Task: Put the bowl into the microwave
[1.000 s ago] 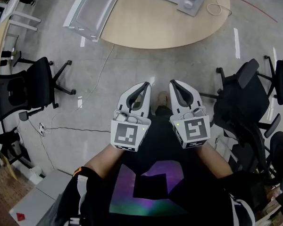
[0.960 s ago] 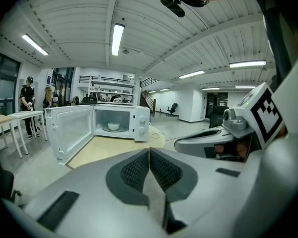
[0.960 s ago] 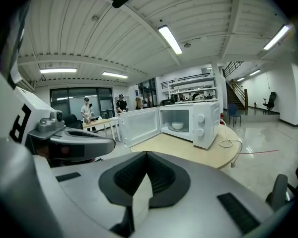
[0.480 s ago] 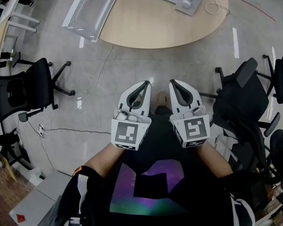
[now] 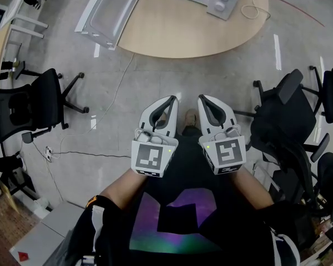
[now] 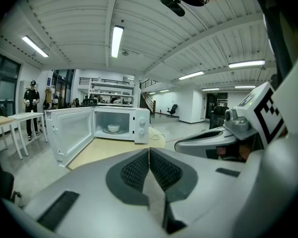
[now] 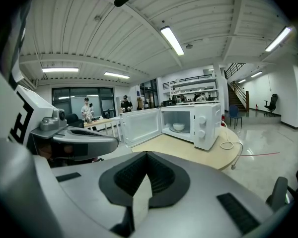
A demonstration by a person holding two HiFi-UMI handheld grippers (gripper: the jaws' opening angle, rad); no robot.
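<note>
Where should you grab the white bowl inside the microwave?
Probably its near rim, one jaw inside, one outside, coming straight in from the front. The bowl sits upright in the microwave, whose walls close every other side; its door hangs open.

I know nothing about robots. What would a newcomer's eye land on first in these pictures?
First, two white hand-held tools with black-and-white marker cubes: the left gripper and right gripper, side by side in front of the person's body, fingers shut on nothing. Ahead, a white microwave stands on a round light-wood table, its door swung wide open. A small white bowl sits inside it.
</note>
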